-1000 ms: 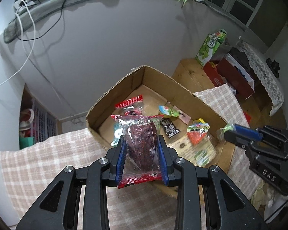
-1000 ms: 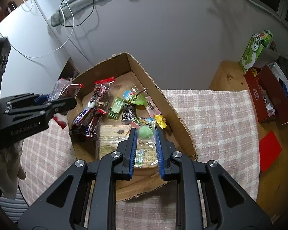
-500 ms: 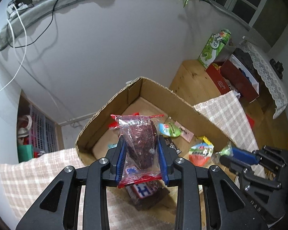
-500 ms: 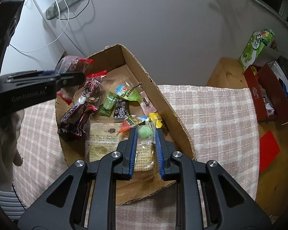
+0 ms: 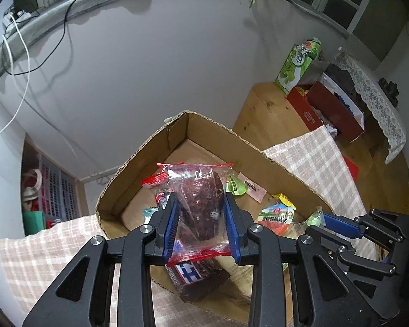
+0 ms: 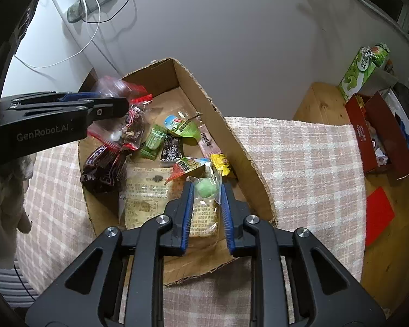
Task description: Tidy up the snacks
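Observation:
My left gripper (image 5: 200, 199) hangs over the near left corner of an open cardboard box (image 5: 139, 150). A clear, red-edged packet of dark red snack (image 5: 199, 204) stands upright between its blue pads, which still touch both sides while the jaws are opening. In the right wrist view, the left gripper (image 6: 117, 103) reaches in from the left with the packet (image 6: 109, 88). My right gripper (image 6: 206, 188) is shut on a green candy in a clear wrapper (image 6: 205, 188) over the box (image 6: 188, 87), near its right wall. The right gripper (image 5: 324, 218) also shows in the left wrist view.
Inside the box lie several snacks, among them a dark chocolate pack (image 6: 103, 169) and a large flat clear packet (image 6: 147, 190). The box sits on a pink checked cloth (image 6: 300, 163). A green carton (image 6: 362, 68) and a red box (image 6: 379, 133) stand on the wooden table at the right.
My left gripper carried the dark red packet from above the cloth's edge to above the box interior. The right gripper stayed over the box with the green candy.

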The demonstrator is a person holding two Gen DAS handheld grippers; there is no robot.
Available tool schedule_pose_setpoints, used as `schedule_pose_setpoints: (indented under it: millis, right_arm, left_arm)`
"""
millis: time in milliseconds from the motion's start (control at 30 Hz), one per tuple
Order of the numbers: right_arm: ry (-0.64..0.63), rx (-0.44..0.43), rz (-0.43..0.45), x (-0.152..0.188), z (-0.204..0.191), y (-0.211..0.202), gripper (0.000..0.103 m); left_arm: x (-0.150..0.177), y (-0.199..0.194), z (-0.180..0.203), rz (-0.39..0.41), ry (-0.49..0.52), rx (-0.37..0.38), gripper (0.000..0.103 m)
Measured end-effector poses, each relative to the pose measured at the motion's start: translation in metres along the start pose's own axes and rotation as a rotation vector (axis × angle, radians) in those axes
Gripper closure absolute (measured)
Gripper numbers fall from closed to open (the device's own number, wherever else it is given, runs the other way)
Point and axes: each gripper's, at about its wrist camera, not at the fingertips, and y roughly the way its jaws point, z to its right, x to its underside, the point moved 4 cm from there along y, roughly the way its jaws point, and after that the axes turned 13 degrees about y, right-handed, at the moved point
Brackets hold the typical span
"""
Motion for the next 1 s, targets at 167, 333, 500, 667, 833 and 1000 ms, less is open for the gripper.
schedule_pose_setpoints:
  millis: [167,333,500,667,833,1000]
  right_arm:
    - [-0.022,0.010,0.006,0.003,-0.003,-0.001,0.050]
    - [-0.029,0.011,0.005,0.008,-0.006,-0.004,0.042]
    - [-0.020,0.014,0.008,0.011,-0.004,-0.007,0.041]
    - [0.004,0.015,0.017,0.014,0.000,-0.013,0.041]
    - [0.017,0.015,0.038,0.016,0.001,-0.023,0.041]
    - [0.013,0.024,0.061,0.019,-0.001,-0.035,0.041]
  left_arm:
    - [0.000,-0.002,-0.001,0.006,-0.005,-0.006,0.056]
    - [0.002,-0.003,-0.002,0.004,-0.002,-0.012,0.055]
    - [0.007,-0.007,-0.002,0.006,-0.003,-0.013,0.055]
    - [0.012,-0.014,-0.003,0.014,-0.012,-0.013,0.055]
    - [0.019,-0.021,-0.003,0.020,-0.016,-0.020,0.055]
    - [0.027,-0.036,-0.001,0.043,-0.030,-0.021,0.055]
